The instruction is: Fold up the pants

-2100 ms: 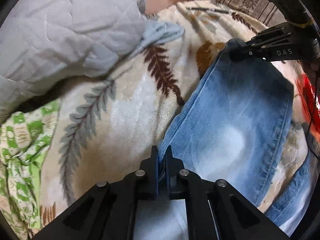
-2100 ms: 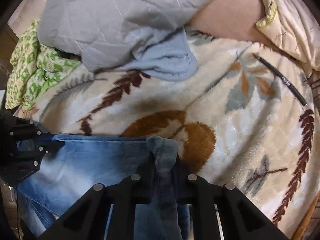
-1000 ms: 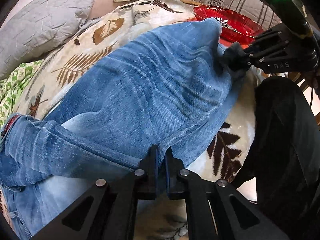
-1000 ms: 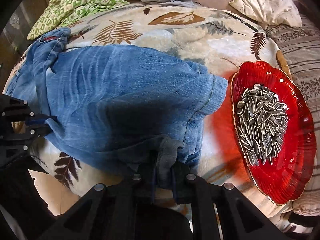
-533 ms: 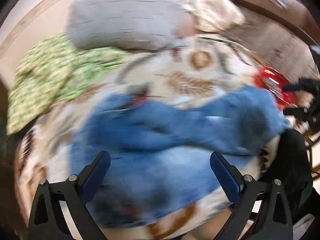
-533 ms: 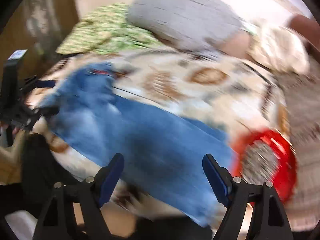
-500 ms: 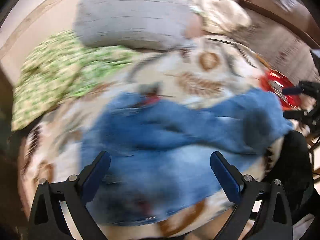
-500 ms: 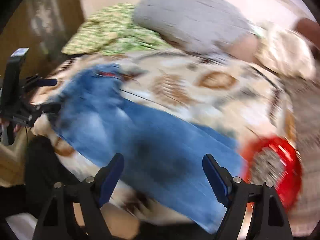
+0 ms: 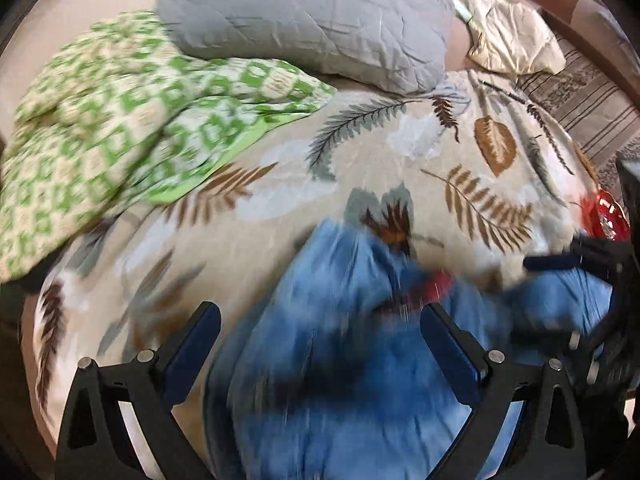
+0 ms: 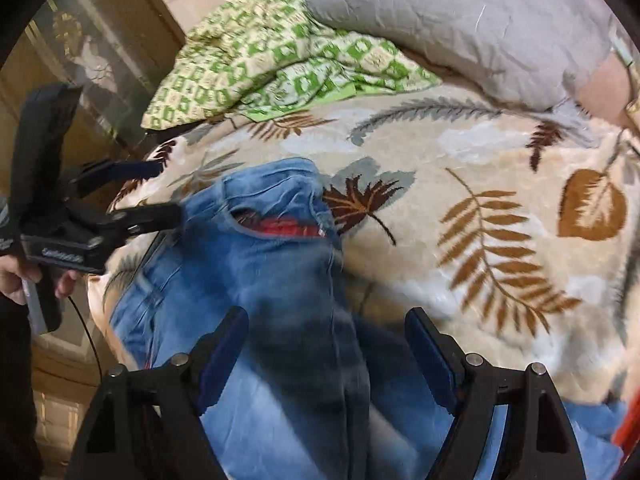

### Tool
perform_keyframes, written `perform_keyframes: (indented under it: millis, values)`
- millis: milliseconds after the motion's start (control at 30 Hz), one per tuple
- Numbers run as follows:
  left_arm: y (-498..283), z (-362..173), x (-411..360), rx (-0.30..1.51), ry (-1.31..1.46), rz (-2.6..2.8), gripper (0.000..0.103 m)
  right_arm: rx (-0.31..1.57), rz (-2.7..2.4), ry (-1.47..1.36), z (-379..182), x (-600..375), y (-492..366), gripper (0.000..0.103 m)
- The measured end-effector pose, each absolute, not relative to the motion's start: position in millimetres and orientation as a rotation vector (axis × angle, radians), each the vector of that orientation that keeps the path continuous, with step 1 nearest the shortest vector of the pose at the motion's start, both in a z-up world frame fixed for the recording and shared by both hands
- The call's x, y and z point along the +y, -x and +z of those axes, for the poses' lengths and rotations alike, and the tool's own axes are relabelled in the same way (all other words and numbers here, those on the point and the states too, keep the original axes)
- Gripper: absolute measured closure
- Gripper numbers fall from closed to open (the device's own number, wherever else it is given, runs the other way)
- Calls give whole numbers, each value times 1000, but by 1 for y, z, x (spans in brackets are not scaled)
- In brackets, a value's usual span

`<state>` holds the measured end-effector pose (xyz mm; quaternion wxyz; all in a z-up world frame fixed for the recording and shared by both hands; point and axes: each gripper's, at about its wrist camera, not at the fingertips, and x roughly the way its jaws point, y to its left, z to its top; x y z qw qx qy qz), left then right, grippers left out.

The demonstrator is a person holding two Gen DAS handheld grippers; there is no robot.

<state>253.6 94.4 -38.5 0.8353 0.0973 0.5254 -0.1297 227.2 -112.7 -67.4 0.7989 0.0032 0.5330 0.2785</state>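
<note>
left gripper (image 10: 156, 192): jaws spread wide with nothing between them, hanging just beside the waistband end of the jeans; it carries no cloth, so my guess is it is free to pick a fresh edge.
person's hand (image 10: 16, 276): wrapped round the left gripper's handle at the left border of the right wrist view, which is why the tool points down at the bed.
green patterned blanket (image 9: 120, 120): bunched at the far left of the bed, well apart from the denim, so it does not hinder the fold.
grey quilted pillow (image 9: 304, 16): lies at the head of the bed behind the green one, out of the work area.
jeans (image 10: 264, 264): lying on the blanket near the bed's front edge, waistband with its red inner label towards the far side, the legs running under the right gripper and off the bottom of the view; how many layers lie here is lost in blur.
leaf-print blanket (image 10: 460, 168): covers the bed and serves as the flat folding surface.
right gripper (image 10: 326, 340): jaws parted and empty above the denim, nothing pinched.
red dish (image 9: 606, 216): at the right edge, close to the denim's end; it could be knocked if cloth is dragged that way.
</note>
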Motion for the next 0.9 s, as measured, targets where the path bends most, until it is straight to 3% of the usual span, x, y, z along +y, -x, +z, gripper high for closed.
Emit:
perform_keyframes:
  millis: [233, 267, 300, 333, 367, 433, 700, 900]
  values:
    - [-323, -82, 72, 1232, -277, -302, 3, 1272, 653, -145, -111, -103, -268, 20]
    - [-327, -89, 71, 1262, -265, -316, 21, 1275, 660, -155, -113, -102, -270, 25]
    - [-330, -95, 70, 1292, -244, -345, 54, 1273, 677, -161, -115, -100, -271, 50]
    - [-332, -101, 69, 1334, -223, -379, 97, 1269, 719, -175, -117, -97, -271, 70]
    - [-331, -102, 65, 1316, -264, -351, 99, 1270, 746, -188, -118, -95, -271, 83]
    - [-328, -99, 64, 1310, -273, -366, 99, 1232, 748, -107, -113, -86, -265, 87]
    - [-277, -27, 97, 1155, -180, -364, 99, 1108, 802, -32, -68, -82, -234, 93]
    - [-174, 27, 132, 1021, -136, -371, 99, 988, 922, 94, -24, -67, -157, 93]
